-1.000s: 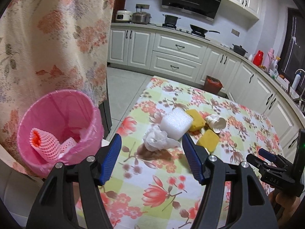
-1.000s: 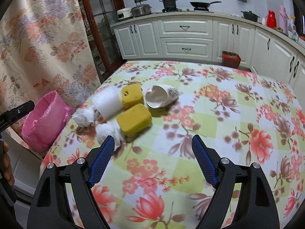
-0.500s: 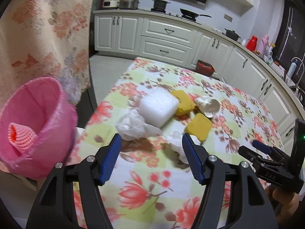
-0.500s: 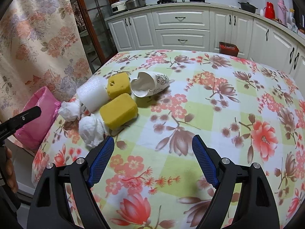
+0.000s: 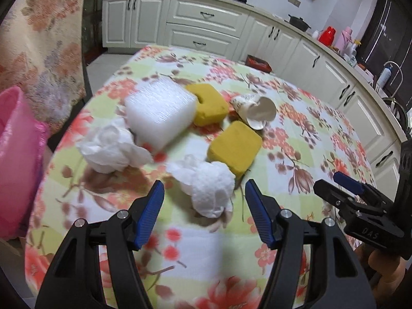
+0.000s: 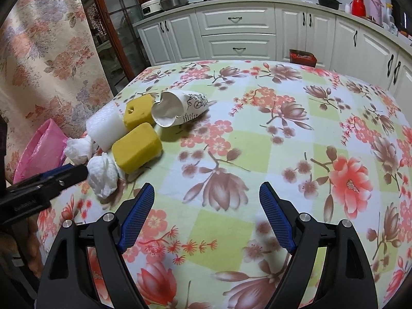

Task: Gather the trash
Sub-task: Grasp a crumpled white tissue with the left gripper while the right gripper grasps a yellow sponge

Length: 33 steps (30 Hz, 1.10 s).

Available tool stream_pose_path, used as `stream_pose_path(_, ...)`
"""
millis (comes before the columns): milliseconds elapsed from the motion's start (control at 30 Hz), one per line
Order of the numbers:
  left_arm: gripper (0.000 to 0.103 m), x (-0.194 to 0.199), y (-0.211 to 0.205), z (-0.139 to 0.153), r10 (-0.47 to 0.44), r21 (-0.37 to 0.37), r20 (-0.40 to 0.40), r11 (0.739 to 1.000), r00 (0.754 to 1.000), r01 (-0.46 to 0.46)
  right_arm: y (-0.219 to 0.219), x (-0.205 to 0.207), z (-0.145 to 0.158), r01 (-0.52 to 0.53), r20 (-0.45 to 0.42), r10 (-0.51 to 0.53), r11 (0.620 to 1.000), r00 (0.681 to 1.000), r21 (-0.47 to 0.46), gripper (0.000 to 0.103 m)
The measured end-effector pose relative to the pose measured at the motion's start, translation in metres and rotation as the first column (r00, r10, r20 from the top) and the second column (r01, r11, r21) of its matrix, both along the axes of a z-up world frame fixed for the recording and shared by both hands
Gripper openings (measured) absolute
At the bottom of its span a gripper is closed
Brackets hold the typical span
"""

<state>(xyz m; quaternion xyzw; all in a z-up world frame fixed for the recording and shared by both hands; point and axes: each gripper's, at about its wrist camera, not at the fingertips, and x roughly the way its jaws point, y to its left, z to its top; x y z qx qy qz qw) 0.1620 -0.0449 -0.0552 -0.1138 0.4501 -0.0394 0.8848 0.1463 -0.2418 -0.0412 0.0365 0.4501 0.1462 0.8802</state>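
Trash lies on the floral tablecloth (image 5: 309, 139): a crumpled white tissue (image 5: 211, 188), a second tissue (image 5: 110, 149), a white foam block (image 5: 159, 113), two yellow sponges (image 5: 234, 149) (image 5: 208, 103) and a crushed paper cup (image 5: 257, 108). My left gripper (image 5: 203, 193) is open, its jaws on either side of the near tissue, just short of it. My right gripper (image 6: 206, 195) is open and empty over the table, right of the pile (image 6: 136, 149). The pink bin (image 5: 15, 159) stands off the table's left edge.
A floral curtain (image 5: 43, 38) hangs at the left behind the bin. White kitchen cabinets (image 6: 237, 36) and a counter with pots run along the back. A small red-filled bin (image 6: 301, 56) sits on the floor beyond the table.
My left gripper has swung right from the pink bin and come in low over the near tissue. My right gripper has moved forward a little over the table.
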Motion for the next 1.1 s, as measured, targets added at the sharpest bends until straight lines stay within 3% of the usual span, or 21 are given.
stream_pose_path(67,0.061,0.005,-0.003,-0.005,-0.004,-0.01,-0.013,1.0,1.0,0.004,0.0,0.002,-0.001,-0.001,-0.002,0.001,1.0,1.0,0.002,0.079)
stream_pose_path(200,0.036,0.014,-0.006,-0.017,-0.03,-0.017,-0.045,0.999,0.999,0.029,0.003,0.006,-0.001,-0.013,-0.004,0.013,1.0,1.0,0.003,0.079)
stream_pose_path(300,0.028,0.016,-0.006,-0.019,-0.036,-0.02,-0.05,0.999,0.998,0.035,0.009,0.009,-0.001,-0.028,-0.004,0.028,1.0,1.0,0.004,0.079)
stream_pose_path(1100,0.027,-0.001,0.038,0.048,0.012,0.039,0.115,0.999,0.993,-0.017,0.092,0.042,-0.007,-0.195,-0.009,0.195,0.98,0.981,-0.039,0.08)
